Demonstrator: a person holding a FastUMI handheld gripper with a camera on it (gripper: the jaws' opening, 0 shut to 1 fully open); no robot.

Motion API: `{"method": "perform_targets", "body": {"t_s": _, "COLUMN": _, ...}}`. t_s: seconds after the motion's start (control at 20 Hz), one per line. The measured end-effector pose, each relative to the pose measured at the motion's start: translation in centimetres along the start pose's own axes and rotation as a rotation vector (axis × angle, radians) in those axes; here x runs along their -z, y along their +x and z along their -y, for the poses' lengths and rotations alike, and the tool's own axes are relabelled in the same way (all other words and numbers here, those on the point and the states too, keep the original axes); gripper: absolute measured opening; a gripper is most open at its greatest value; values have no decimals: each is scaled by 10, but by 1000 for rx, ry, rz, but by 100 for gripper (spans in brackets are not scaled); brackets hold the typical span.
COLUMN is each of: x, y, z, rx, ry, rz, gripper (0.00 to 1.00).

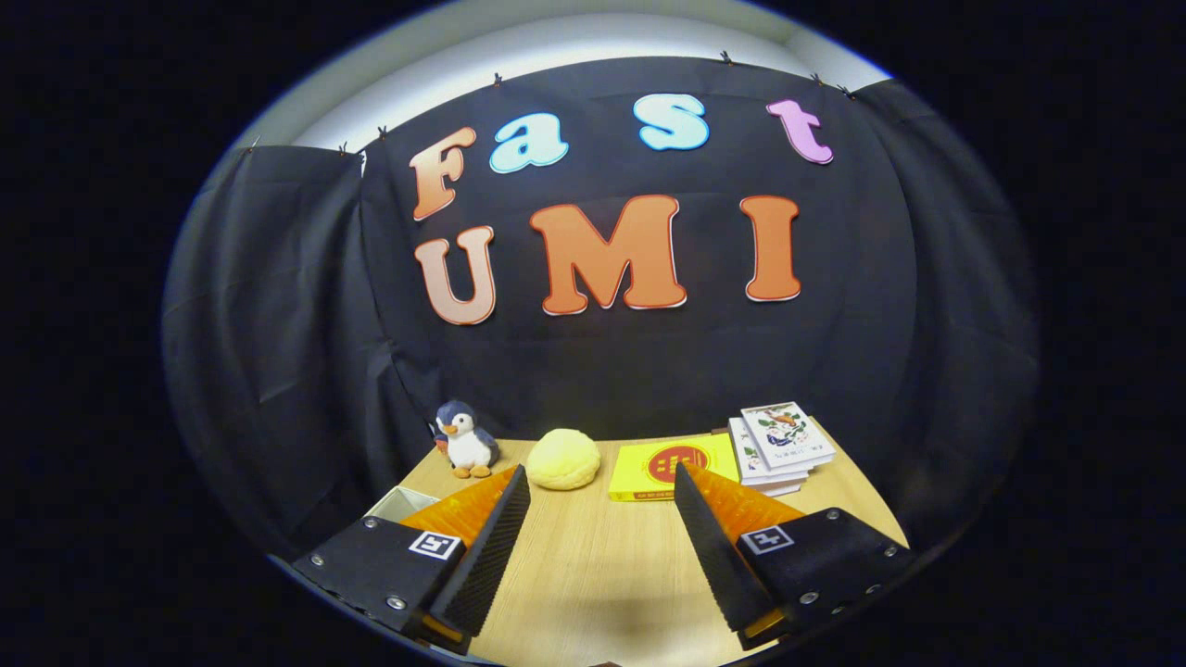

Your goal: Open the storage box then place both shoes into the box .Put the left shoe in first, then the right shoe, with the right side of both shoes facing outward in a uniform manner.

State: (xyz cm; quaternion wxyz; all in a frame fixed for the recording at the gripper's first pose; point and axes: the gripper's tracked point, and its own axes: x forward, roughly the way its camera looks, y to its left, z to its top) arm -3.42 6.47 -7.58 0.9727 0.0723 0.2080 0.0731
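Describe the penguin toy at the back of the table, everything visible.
The penguin is a small plush toy: dark blue-grey head and back, white face and belly, orange beak and feet. It stands upright at the table's far left corner, facing forward, close against the black cloth wall. A yellow round plush sits to its right, apart from it. The open claw is nearer the camera, not touching it.

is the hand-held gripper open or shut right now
Open. The hand-held gripper has its fingers spread wide apart over bare wooden table, holding nothing.

The hand-held two-finger gripper [602, 477] hovers with its ridged fingers [491, 547] spread wide apart, nothing between the jaws, both tips pointing forward
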Motion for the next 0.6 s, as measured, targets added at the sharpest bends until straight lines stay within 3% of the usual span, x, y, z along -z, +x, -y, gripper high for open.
{"method": "perform_targets", "body": {"t_s": 0.25, "x": -40, "y": -15, "z": 32, "rx": 26, "ry": -28, "rz": 131, "gripper": 96}}
{"method": "perform_targets", "body": {"t_s": 0.6, "x": -98, "y": -31, "z": 28, "rx": 42, "ry": -80, "rz": 378, "gripper": 97}}
